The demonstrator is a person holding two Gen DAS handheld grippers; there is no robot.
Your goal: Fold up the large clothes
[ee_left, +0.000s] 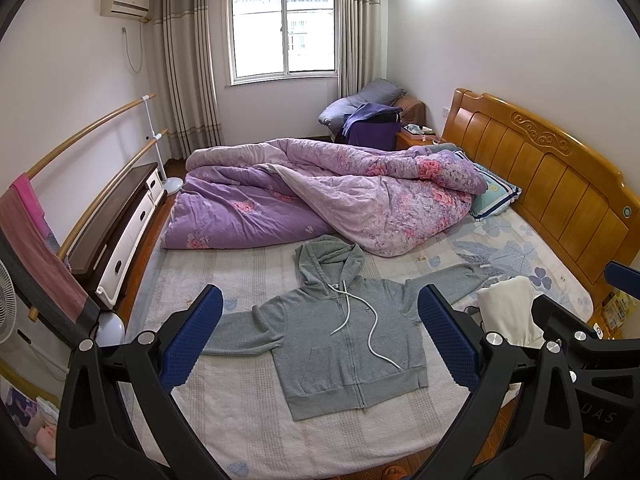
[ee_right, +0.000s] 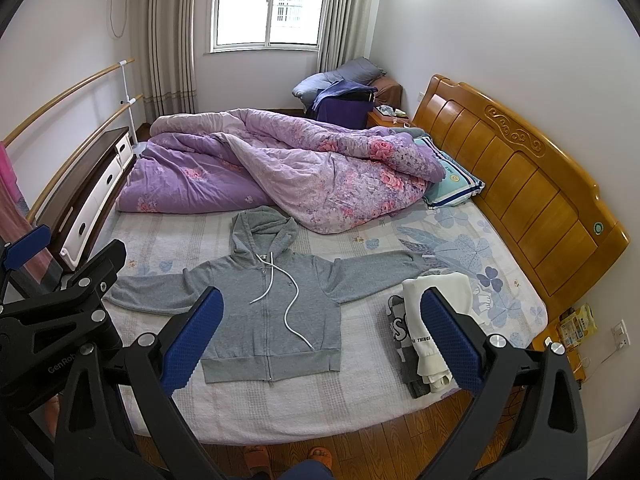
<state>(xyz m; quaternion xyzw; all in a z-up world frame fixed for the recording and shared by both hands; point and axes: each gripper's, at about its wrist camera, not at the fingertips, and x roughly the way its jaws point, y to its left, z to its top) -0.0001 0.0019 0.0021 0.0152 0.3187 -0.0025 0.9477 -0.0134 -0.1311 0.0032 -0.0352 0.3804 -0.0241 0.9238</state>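
Though spread flat, hoodie (ee_left: 340, 344) beyond hand-held gripper (ee_left: 320, 340).

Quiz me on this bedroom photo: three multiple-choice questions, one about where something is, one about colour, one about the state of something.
1. Where does the hoodie lie?
A. on the bed
B. on the floor
C. over the headboard

2. What colour is the hoodie's drawstring?
A. black
B. white
C. red

3. How is the hoodie now?
A. folded in half
B. rolled up
C. spread flat, sleeves out

Answers:
1 A, it rests on the bed sheet.
2 B, the cord shows white against grey.
3 C, both sleeves stretch sideways; both tongs, left and right, are open above it.
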